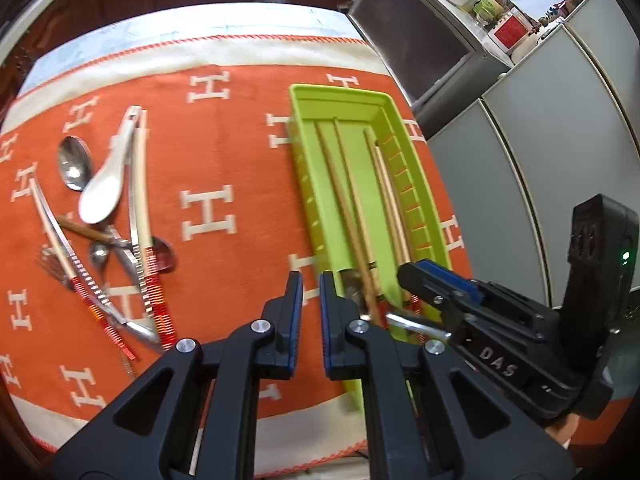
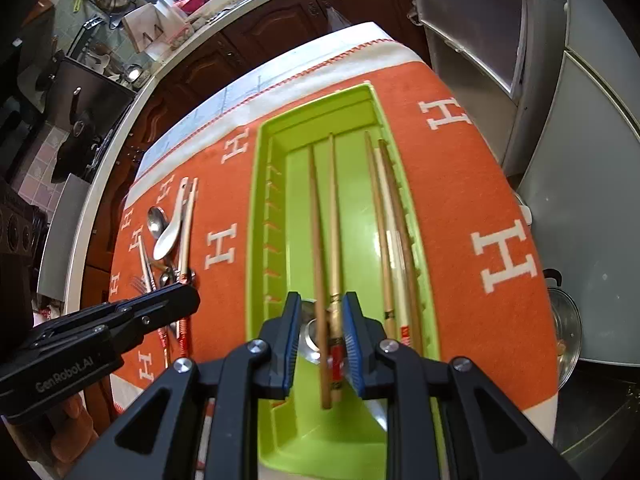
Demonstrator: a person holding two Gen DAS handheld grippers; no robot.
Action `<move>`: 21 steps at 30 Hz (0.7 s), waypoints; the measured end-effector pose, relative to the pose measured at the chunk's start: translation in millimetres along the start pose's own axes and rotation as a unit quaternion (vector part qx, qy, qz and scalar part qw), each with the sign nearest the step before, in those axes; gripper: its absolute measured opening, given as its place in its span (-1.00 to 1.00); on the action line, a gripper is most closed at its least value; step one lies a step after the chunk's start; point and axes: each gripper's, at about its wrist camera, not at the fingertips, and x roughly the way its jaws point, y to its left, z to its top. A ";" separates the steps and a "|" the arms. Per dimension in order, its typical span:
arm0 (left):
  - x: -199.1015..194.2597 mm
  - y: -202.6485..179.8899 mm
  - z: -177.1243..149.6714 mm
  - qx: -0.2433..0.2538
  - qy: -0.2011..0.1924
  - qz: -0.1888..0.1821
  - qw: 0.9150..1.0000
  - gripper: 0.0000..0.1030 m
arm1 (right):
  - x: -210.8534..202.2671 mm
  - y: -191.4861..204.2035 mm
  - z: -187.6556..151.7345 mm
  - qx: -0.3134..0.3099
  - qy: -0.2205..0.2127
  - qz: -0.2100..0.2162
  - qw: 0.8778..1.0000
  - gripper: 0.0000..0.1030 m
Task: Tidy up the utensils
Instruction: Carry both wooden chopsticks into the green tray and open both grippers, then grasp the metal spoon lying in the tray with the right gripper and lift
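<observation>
A lime-green tray (image 1: 298,104) (image 2: 256,200) lies lengthwise on the orange cloth. In it a pair of wooden chopsticks (image 2: 326,220) (image 1: 346,216) rests down the middle, and more chopsticks (image 2: 386,220) (image 1: 390,200) lie along its right wall. My right gripper (image 2: 322,304) (image 1: 412,276) is open over the tray's near end, its pads standing clear on both sides of the middle pair. A shiny metal piece (image 2: 310,332) shows beneath it, partly hidden. My left gripper (image 1: 310,280) (image 2: 192,296) is shut and empty, just left of the tray. Left of it lies a heap with a white ceramic spoon (image 1: 102,192) (image 2: 168,236), a metal spoon (image 1: 74,164) and red-banded chopsticks (image 1: 140,208).
The orange cloth (image 1: 208,160) with white H marks covers the table, whose right edge runs close beside the tray. Grey cabinets (image 1: 540,140) stand to the right, with a lidded steel pot (image 2: 564,320) low beside the table. A kitchen counter (image 2: 120,92) runs behind.
</observation>
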 end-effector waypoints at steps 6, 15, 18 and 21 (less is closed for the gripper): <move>-12.6 20.0 -22.6 0.013 -0.013 0.036 0.999 -0.91 | -6.9 19.9 -12.3 -0.009 -0.006 0.008 1.000 -0.59; -21.9 68.0 -49.3 -0.015 -0.015 0.062 0.998 -0.91 | -8.7 30.8 -18.6 -0.014 -0.010 -0.010 1.000 -0.59; -22.4 80.0 -54.9 -0.024 -0.012 0.062 0.998 -0.91 | -8.0 20.5 -17.7 -0.003 -0.011 -0.027 1.000 -0.59; -20.6 83.2 -56.6 -0.027 -0.009 0.059 0.998 -0.91 | -5.9 7.1 -17.1 0.009 -0.009 -0.046 0.999 -0.59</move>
